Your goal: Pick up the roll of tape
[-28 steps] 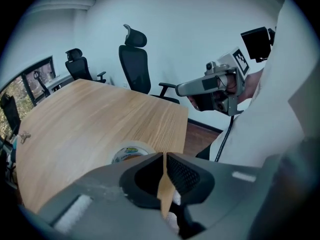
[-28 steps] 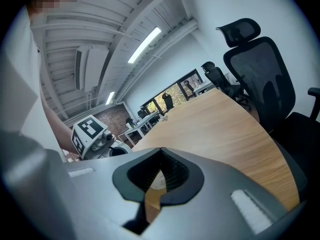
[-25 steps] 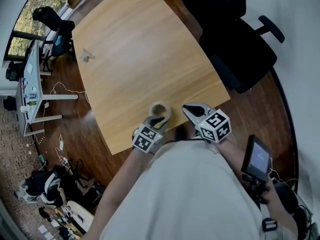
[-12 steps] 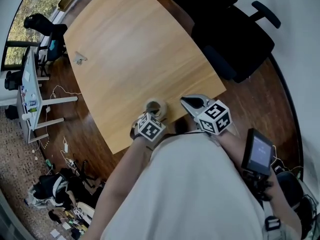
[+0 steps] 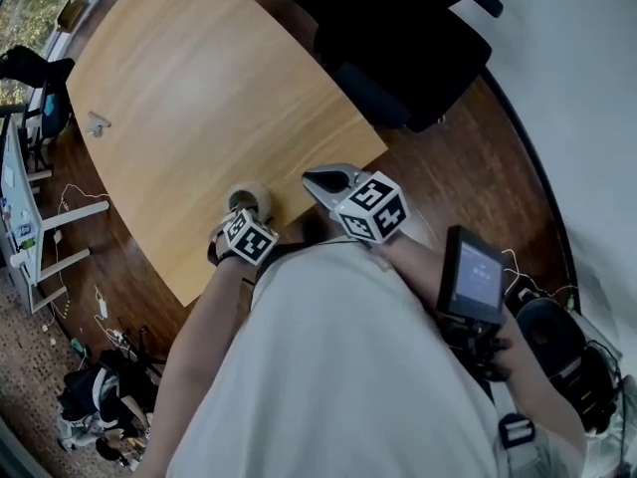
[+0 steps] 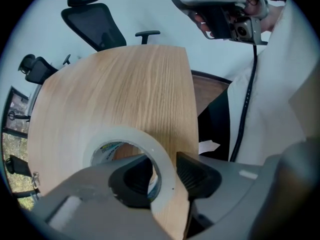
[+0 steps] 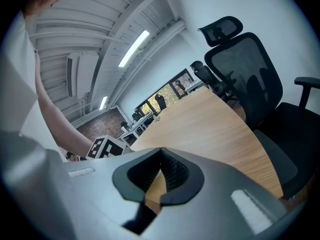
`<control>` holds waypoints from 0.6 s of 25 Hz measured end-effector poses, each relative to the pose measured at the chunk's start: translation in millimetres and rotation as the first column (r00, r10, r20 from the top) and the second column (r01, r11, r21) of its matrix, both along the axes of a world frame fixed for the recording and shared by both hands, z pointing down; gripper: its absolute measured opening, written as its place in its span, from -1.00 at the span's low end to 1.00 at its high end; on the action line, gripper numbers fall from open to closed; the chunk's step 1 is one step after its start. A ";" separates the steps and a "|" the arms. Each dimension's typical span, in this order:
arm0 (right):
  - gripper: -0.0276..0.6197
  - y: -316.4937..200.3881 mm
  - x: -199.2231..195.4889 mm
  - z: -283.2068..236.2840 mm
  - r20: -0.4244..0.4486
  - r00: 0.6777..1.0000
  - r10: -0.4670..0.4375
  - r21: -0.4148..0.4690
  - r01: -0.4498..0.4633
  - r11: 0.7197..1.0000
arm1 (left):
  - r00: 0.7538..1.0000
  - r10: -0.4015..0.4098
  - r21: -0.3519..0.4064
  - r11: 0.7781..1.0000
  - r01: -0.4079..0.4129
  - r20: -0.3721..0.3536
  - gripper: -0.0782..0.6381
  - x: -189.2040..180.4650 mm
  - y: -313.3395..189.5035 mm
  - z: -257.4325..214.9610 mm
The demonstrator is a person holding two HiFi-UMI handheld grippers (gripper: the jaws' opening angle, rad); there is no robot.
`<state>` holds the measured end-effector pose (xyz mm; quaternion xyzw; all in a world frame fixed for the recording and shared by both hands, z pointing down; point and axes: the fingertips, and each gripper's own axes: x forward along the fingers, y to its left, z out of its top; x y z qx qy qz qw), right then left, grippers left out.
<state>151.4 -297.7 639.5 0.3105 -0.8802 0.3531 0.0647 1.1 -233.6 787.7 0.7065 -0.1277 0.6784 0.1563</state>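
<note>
A roll of clear tape (image 5: 249,199) lies flat near the front edge of the wooden table (image 5: 199,88). My left gripper (image 5: 243,217) points straight down onto it. In the left gripper view one jaw is inside the hole of the roll (image 6: 131,143) and the other is outside on the right. The jaws of the left gripper (image 6: 165,171) have just been closing, and the pads lie against the roll's wall. My right gripper (image 5: 317,179) hovers to the right of the roll, shut and with nothing in it (image 7: 161,156).
A black office chair (image 5: 398,48) stands at the table's far right side. A small metal object (image 5: 97,123) lies at the table's far left edge. A small screen (image 5: 476,277) sits by the person's right arm. Desks and cables crowd the floor at left.
My left gripper has come down over the roll, so that one jaw now sits inside the hole. The right gripper has drifted slightly. The head view has swung, shifting the table up and left.
</note>
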 end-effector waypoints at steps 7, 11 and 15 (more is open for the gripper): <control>-0.90 3.3 13.9 0.8 -0.007 1.000 -0.004 -0.025 0.004 1.000 | 1.000 -0.007 0.021 1.000 0.007 0.013 -0.46 6.3 -1.0 3.6; -0.90 9.6 17.2 0.3 -0.009 1.000 -0.023 -0.044 0.022 0.999 | 0.997 -0.069 0.047 0.996 0.072 -0.044 -0.47 11.9 -1.0 -7.2; -0.90 7.9 13.3 0.5 -0.012 0.999 -0.050 -0.045 0.049 0.998 | 0.968 -0.185 0.087 0.975 0.202 -0.172 -0.50 12.5 -6.7 -23.9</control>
